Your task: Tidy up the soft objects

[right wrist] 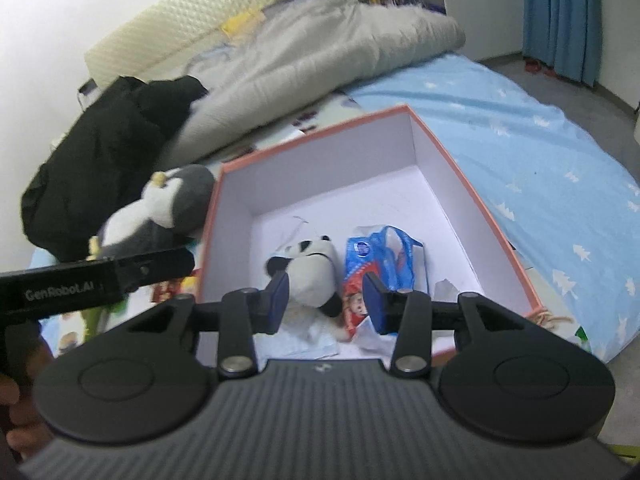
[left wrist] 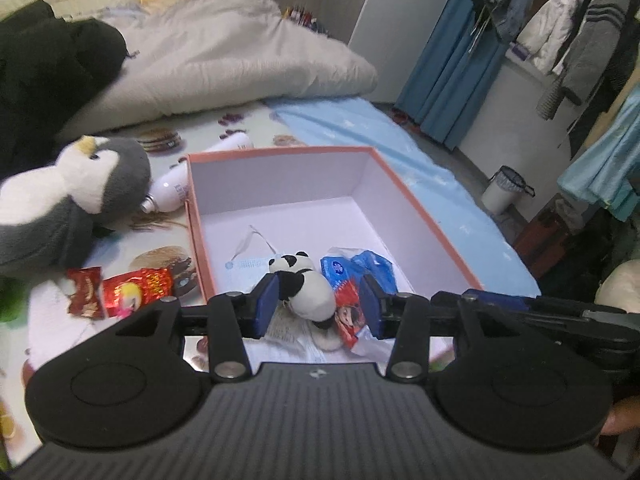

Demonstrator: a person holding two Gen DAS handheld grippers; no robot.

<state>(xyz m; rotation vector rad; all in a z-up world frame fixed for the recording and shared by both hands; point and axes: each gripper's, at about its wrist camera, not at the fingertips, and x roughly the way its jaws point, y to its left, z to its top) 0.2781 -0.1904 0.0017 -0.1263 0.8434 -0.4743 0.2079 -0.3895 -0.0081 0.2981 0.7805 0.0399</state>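
Box [left wrist: 420,208]: open, salmon-edged, white inside, sitting on the bed [left wrist: 360,128].

Contents, all at the near end of the box: a panda plush [left wrist: 308,284] lying on its side; a blue tissue pack [left wrist: 360,268] just beside it, to its right; a red printed packet [left wrist: 348,316] at the tissue pack's near edge; a pale face mask [left wrist: 248,264] with loose straps under and to the left of the panda.

Outside the box, to its left: a grey-and-white penguin plush [left wrist: 80,192] on the bed; a white bottle [left wrist: 176,188] between the penguin and the box wall; red snack wrappers [left wrist: 132,288] nearer the camera.

Left gripper [left wrist: 318,306]: fingers spread, above the near end of the box, framing the panda; nothing appears pinched, though the left pad sits close to the plush.

Right gripper [right wrist: 326,304]: fingers spread likewise over the same spot, holding nothing.

Background: rumpled grey quilt [left wrist: 224,52], black garment [left wrist: 52,64], hanging clothes [left wrist: 580,28].
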